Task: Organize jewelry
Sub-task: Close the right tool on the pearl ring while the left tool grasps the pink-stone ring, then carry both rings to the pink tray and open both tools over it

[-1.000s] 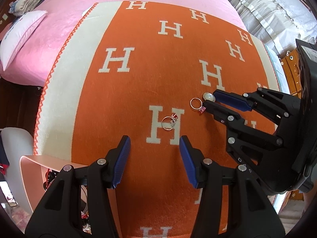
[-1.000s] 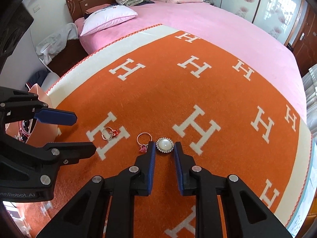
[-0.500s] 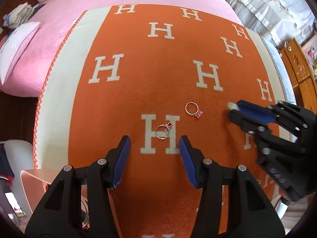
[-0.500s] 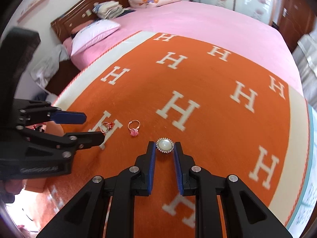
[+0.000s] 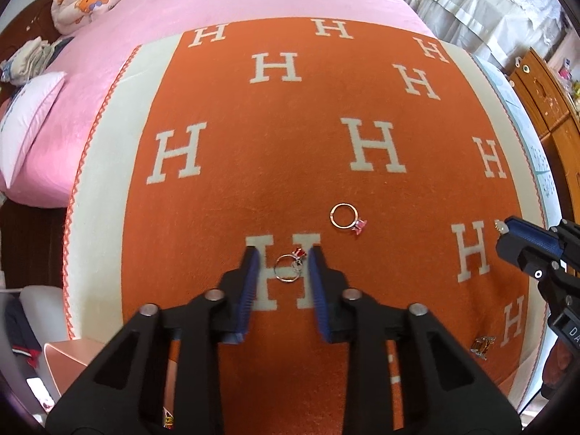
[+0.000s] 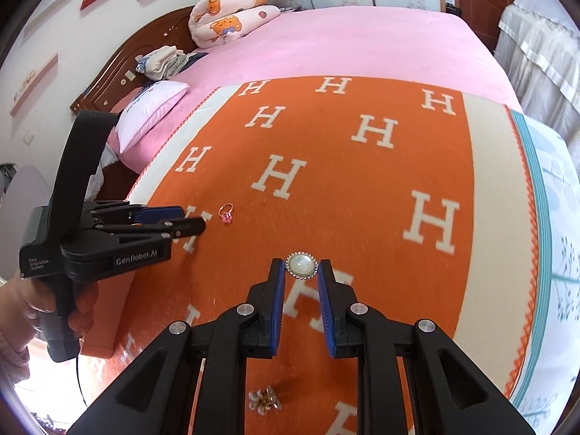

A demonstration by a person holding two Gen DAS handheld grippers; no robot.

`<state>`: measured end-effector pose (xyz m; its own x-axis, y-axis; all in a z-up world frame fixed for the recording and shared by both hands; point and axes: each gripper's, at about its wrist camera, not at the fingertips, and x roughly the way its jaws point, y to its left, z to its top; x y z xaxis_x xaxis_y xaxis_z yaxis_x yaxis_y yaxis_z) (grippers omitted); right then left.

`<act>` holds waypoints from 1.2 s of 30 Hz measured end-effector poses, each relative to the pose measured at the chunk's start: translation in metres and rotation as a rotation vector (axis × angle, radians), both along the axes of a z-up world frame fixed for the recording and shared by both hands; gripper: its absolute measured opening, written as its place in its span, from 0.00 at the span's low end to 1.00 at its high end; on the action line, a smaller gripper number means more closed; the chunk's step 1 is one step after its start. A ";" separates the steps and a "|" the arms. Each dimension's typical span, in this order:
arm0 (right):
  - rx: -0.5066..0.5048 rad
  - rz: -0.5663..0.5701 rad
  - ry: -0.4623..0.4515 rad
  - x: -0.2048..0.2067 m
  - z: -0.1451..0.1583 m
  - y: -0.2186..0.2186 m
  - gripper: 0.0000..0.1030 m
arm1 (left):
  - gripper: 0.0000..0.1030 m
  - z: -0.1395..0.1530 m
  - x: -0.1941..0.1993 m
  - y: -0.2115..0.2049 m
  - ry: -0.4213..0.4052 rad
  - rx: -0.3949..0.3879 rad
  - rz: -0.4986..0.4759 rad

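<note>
A silver ring with a red charm (image 5: 288,267) lies on a white H of the orange blanket (image 5: 290,152). My left gripper (image 5: 282,255) points down over it, and its jaws are closing with the ring between the blue pads, which stand a little apart from it. From the right wrist view the left gripper (image 6: 192,218) hides that ring. My right gripper (image 6: 302,269) is shut on a round pearl brooch (image 6: 302,266) with a sparkling rim, held above the blanket; the right gripper (image 5: 502,240) also shows at the left view's right edge. A gold ring with a pink charm (image 5: 344,216) (image 6: 226,214) lies free.
A small gold-coloured piece (image 5: 482,345) (image 6: 264,398) lies near the blanket's close edge. A rose-coloured box (image 5: 69,357) stands off the bed at lower left. A person's hand (image 6: 78,311) grips the left tool. Pillows (image 6: 156,108) and a headboard lie beyond the pink bedspread (image 6: 362,40).
The left gripper came forward over the red-charm ring and its jaws narrowed around it. The right gripper carried the brooch up and away to the right of the rings.
</note>
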<state>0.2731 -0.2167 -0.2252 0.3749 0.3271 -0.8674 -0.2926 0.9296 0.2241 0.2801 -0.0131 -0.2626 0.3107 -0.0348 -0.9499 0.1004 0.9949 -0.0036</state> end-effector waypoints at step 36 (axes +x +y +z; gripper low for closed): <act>0.106 0.232 -0.027 -0.108 0.077 0.140 0.17 | 0.14 0.095 -0.156 0.120 -0.048 -0.114 0.156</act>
